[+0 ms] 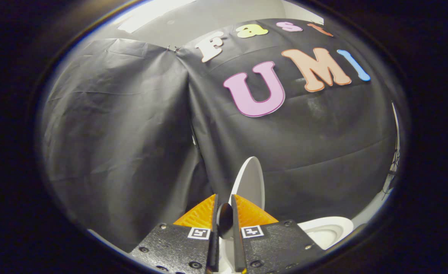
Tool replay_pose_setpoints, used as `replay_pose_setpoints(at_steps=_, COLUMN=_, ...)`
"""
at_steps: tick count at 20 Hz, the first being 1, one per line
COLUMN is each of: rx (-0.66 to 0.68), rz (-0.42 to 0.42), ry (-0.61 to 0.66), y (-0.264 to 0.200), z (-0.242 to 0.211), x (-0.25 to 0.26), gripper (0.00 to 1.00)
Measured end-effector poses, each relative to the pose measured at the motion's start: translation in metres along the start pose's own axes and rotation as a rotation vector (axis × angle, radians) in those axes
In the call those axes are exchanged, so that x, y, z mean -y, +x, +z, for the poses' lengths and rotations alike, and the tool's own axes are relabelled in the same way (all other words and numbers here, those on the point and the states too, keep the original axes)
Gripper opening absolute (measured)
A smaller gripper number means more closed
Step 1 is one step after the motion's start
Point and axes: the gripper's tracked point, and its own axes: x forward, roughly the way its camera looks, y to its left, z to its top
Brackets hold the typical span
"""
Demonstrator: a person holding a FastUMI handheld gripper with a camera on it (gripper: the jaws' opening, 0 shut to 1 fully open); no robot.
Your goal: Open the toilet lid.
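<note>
Lid (251, 179) raised upright, its near edge caught between the gripper's (224, 207) two fingers.

Black cloth wall (125, 144) hangs close behind the toilet, creased and sagging, with a vertical fold where two sheets meet just beyond the fingertips; the upright lid stands in front of this cloth with only a narrow gap showing behind it. Off to the right of the fingers and lower down lies the white toilet bowl (328, 230), its rim curving away and its opening uncovered. The fingers are drawn close together, a thin slot left between them, and the lid's rim sits in that slot; both appear to press on it, though the contact is partly hidden. The lid's pale oval rises beyond the fingertips, leaning slightly right.
</note>
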Motion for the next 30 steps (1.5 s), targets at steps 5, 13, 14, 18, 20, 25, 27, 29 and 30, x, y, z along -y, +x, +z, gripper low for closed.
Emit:
replay_pose_setpoints(at_steps=5, rx=-0.017, rz=0.081, ry=-0.002, y=0.015, z=-0.005, x=-0.032, gripper=0.17)
replay_pose_setpoints(at_steps=13, rx=-0.037, rz=0.153, ry=-0.013, y=0.038, z=-0.015, x=-0.072, gripper=0.19)
replay_pose_setpoints(at_steps=14, rx=-0.046, rz=0.16, ry=-0.026, y=0.04, z=-0.018, x=-0.077, gripper=0.19)
replay_pose_setpoints(at_steps=18, rx=-0.081, rz=0.181, ry=-0.064, y=0.049, z=-0.024, x=-0.091, gripper=0.21)
replay_pose_setpoints(at_steps=20, rx=-0.095, rz=0.196, ry=-0.076, y=0.052, z=-0.029, x=-0.097, gripper=0.21)
replay_pose_setpoints(at_steps=25, rx=-0.111, rz=0.215, ry=-0.083, y=0.056, z=-0.037, x=-0.105, gripper=0.22)
replay_pose_setpoints(at_steps=27, rx=-0.1, rz=0.218, ry=-0.081, y=0.056, z=-0.037, x=-0.102, gripper=0.23)
replay_pose_setpoints(at_steps=29, rx=-0.094, rz=0.215, ry=-0.085, y=0.054, z=-0.036, x=-0.099, gripper=0.34)
replay_pose_setpoints(at_steps=30, rx=-0.093, rz=0.223, ry=-0.085, y=0.054, z=-0.035, x=-0.099, gripper=0.39)
